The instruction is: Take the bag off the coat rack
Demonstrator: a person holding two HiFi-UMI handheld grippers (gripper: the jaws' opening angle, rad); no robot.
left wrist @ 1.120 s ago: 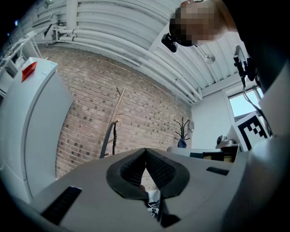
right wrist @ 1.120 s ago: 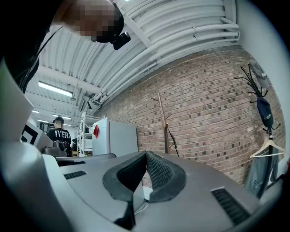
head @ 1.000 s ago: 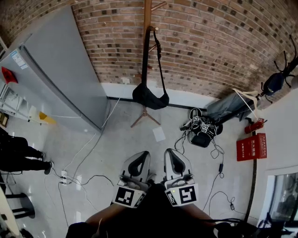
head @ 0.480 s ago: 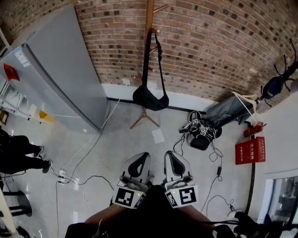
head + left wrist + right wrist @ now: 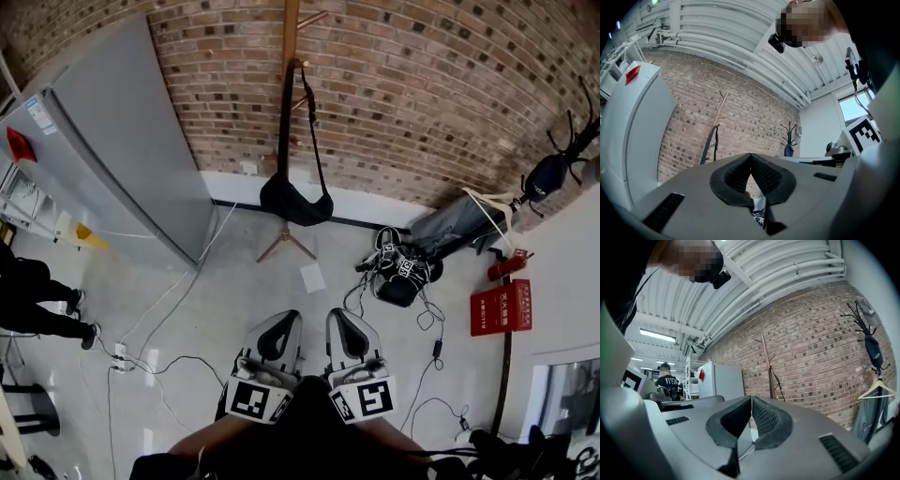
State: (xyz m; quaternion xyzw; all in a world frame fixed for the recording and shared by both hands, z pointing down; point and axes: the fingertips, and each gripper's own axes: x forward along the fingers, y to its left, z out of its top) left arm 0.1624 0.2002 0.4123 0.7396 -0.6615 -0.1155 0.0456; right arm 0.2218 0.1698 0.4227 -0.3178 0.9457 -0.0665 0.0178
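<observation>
A black bag hangs by its long strap from a peg of the wooden coat rack against the brick wall. The rack and strap show small and far in the left gripper view, and the rack again in the right gripper view. My left gripper and right gripper are held side by side low in the head view, well short of the rack. Both are shut with nothing between their fingertips.
A grey refrigerator stands left of the rack. Cables trail over the floor, and a black pack with cords lies to the right. A red box, a clothes hanger, and a second rack stand at right. A person's legs show far left.
The view has drifted slightly: the rack and bag sit a little further left and up in the head view. Both grippers stay shut and side by side.
</observation>
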